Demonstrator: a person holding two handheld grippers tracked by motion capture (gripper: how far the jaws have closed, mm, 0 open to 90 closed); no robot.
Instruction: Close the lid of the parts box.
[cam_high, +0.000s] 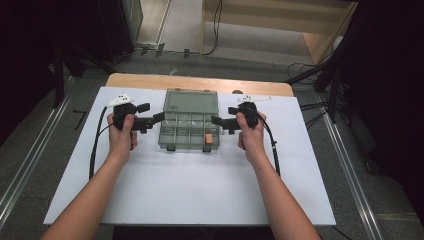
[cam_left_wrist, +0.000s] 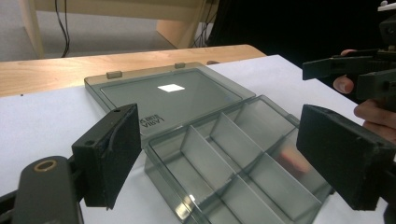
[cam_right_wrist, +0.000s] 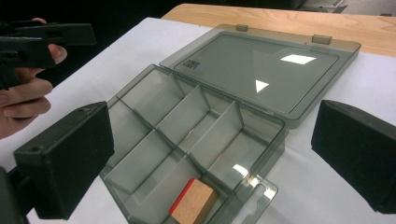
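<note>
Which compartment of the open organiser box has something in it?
The front-row compartment nearest the right gripper: it holds a small block, wood-coloured with a red edge. The organiser box's other compartments look empty.

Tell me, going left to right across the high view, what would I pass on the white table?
Left hand-held gripper → open clear compartment box with a small orange block in its near right corner → right hand-held gripper.
</note>
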